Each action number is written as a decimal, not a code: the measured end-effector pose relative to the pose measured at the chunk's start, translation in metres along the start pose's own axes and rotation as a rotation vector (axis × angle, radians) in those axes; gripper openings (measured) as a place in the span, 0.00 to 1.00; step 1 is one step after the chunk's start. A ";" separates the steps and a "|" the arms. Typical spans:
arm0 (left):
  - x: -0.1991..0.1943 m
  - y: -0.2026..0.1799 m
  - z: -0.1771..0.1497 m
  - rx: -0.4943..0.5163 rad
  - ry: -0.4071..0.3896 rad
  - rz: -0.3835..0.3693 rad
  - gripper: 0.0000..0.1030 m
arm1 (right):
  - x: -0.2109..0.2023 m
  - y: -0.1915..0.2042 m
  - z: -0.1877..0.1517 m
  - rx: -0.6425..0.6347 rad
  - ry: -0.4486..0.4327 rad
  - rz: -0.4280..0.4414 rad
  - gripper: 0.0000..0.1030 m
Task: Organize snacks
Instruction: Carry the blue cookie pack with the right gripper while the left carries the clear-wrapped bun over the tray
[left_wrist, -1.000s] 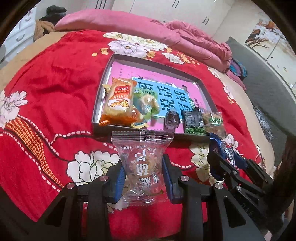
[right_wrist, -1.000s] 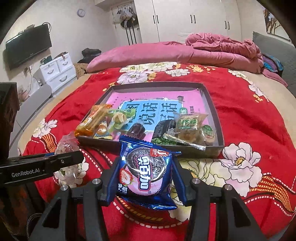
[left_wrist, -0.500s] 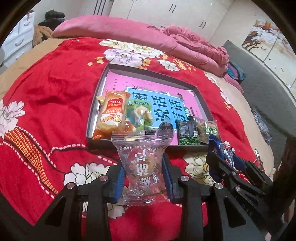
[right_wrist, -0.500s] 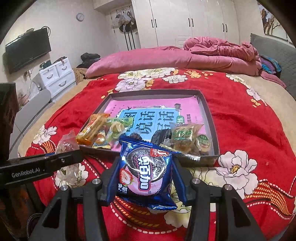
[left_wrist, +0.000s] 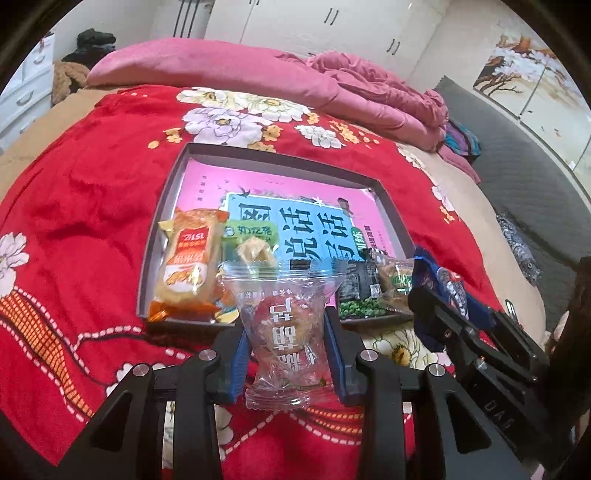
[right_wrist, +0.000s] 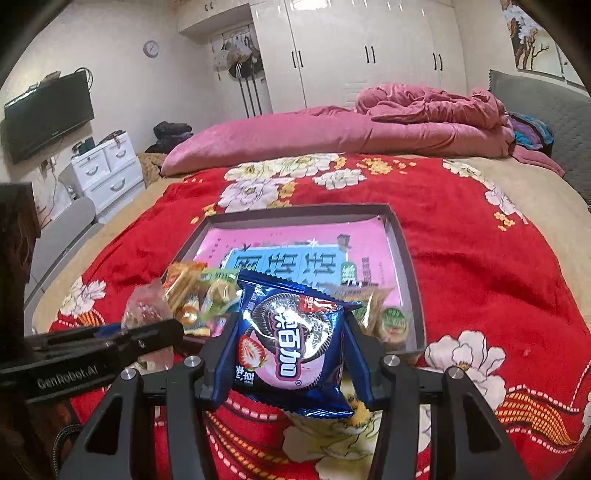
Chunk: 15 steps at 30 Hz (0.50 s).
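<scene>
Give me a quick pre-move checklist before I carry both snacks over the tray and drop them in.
1. Left tool clamped on the clear plastic pastry packet: ok.
2. Right tool clamped on the blue foil strawberry cookie packet: ok.
3. Both packets lifted off the red floral blanket: ok.
4. Free space in the shallow grey tray, far half: ok.
5. Near half free of snacks: not ok, crowded.
6. Grip firmness: cannot tell.

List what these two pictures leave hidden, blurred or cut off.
- Left wrist view: the clear packet hides the tray's near middle.
- Right wrist view: the blue cookie pack hides snacks behind it; the orange packet is blurred.
- Left wrist view: the right tongs are cut off.
</scene>
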<state>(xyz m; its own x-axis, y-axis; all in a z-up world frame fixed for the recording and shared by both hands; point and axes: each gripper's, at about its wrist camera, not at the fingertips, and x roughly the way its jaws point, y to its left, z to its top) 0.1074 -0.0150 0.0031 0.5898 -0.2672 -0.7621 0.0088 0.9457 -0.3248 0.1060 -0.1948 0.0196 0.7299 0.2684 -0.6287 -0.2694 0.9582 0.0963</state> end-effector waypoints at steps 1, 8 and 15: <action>0.002 -0.001 0.002 -0.001 0.001 0.000 0.36 | 0.001 -0.001 0.002 0.002 -0.003 -0.001 0.50; 0.015 -0.002 0.017 0.008 0.001 -0.004 0.36 | 0.009 -0.006 0.017 0.005 -0.015 0.005 0.50; 0.032 0.006 0.023 0.003 0.026 -0.007 0.36 | 0.035 -0.008 0.022 0.018 0.034 0.023 0.50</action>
<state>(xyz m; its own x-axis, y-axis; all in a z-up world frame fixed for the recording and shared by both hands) 0.1443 -0.0140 -0.0100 0.5687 -0.2788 -0.7738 0.0158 0.9444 -0.3285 0.1474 -0.1910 0.0134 0.7018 0.2873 -0.6519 -0.2744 0.9535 0.1248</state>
